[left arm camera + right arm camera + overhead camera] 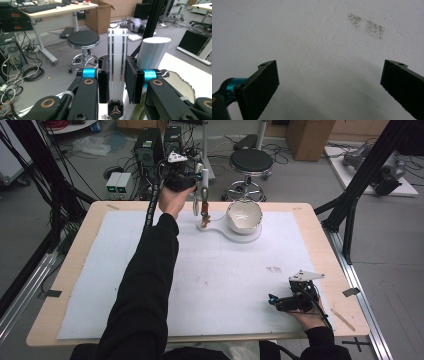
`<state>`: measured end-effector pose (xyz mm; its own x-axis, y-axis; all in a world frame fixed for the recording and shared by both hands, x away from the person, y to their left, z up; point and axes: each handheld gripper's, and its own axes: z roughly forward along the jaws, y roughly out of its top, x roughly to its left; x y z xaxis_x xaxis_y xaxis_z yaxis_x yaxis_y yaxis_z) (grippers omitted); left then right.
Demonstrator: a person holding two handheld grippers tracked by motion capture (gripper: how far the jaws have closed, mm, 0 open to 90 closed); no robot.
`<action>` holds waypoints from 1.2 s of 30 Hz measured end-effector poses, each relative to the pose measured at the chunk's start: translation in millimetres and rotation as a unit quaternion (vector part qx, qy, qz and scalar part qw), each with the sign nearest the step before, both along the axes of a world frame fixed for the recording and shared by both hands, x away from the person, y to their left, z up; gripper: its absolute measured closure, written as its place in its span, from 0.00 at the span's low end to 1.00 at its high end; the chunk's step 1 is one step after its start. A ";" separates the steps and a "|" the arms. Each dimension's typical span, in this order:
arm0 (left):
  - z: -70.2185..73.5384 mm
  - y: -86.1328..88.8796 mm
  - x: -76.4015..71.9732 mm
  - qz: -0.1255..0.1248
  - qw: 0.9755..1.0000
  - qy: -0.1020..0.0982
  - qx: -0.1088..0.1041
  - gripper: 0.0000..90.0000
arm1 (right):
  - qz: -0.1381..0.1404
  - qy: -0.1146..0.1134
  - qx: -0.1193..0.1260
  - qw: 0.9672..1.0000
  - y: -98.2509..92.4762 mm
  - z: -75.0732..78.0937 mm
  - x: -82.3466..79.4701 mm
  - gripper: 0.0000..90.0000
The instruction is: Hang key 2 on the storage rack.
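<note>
1. My left gripper (199,182) was stretched to the far edge of the table, its jaws clenched on a tall, flat, translucent white plastic lever with dark stripes along its edges (117,67). I judged I held it by its upper part so that I could work it from above.
2. Below my left gripper, the lever ran down through a brown and metal joint (204,210) to a white plastic base plate (220,229) lying on the white foam mat (210,285).
3. Just to the right of my left gripper, a white ceramic bowl with a ragged, chipped rim (244,215) sat on the round end of that base, probably so that it would stay put beneath the lever.
4. The left gripper view showed what the high view could not: both black pads pressed flat on the lever's faces, and a white ribbed cylinder (153,53) close behind the right-hand jaw. What that cylinder belonged to, I could not tell.
5. My right gripper (287,301) lay well apart at the near right of the mat, in my resting hand, as if waiting its turn.
6. The right gripper view looked down on bare mat: the jaws stood released and wide, nothing between them, and a faint patch of dark specks (365,25) lay ahead of them, which the high view gave as a small smudge.
</note>
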<state>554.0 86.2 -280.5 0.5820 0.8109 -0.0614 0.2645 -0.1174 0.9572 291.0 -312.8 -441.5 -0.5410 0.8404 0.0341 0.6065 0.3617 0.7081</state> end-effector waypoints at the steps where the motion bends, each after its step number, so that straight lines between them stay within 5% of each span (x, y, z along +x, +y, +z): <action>1: -0.2 1.2 -0.3 -0.002 1.000 0.003 -0.001 0.82 | 0.000 0.000 0.000 1.000 0.0 0.0 0.0 0.01; 5: -2.0 10.5 -2.4 0.005 0.999 0.011 -0.045 0.72 | 0.001 -0.001 0.000 1.000 0.1 0.1 -0.1 0.01; 9: -2.5 23.5 -4.3 0.012 0.998 0.021 -0.063 0.60 | 0.000 0.000 0.000 1.000 0.7 0.2 -0.1 0.01; 12: -2.1 30.5 -7.1 0.017 0.998 0.018 -0.060 0.41 | 0.003 -0.002 -0.001 1.000 1.0 0.0 0.7 0.01; 16: -1.6 37.6 -9.1 0.009 0.998 0.038 -0.049 0.13 | 0.003 -0.002 0.000 1.000 2.1 0.4 1.1 0.01; 18: -1.6 40.2 -11.9 -0.001 0.998 0.035 -0.049 0.07 | 0.002 0.000 0.000 1.000 2.6 0.5 1.2 0.01; 25: -1.7 49.2 -23.1 -0.022 0.999 0.029 -0.024 0.02 | 0.005 -0.003 0.000 1.000 2.8 0.7 1.8 0.01; 32: -5.8 61.3 -35.5 -0.026 0.999 0.032 -0.031 0.02 | 0.007 -0.003 0.000 1.000 4.0 1.2 1.9 0.01; 36: -8.7 68.5 -43.3 -0.029 0.999 0.036 -0.016 0.02 | 0.008 -0.003 0.001 1.000 5.1 1.3 2.6 0.01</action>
<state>510.7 154.7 -289.2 0.6218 0.7723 -0.1302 0.3255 -0.1036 0.9398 293.6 -307.7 -440.2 -0.5544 0.8316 0.0334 0.5969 0.3694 0.7122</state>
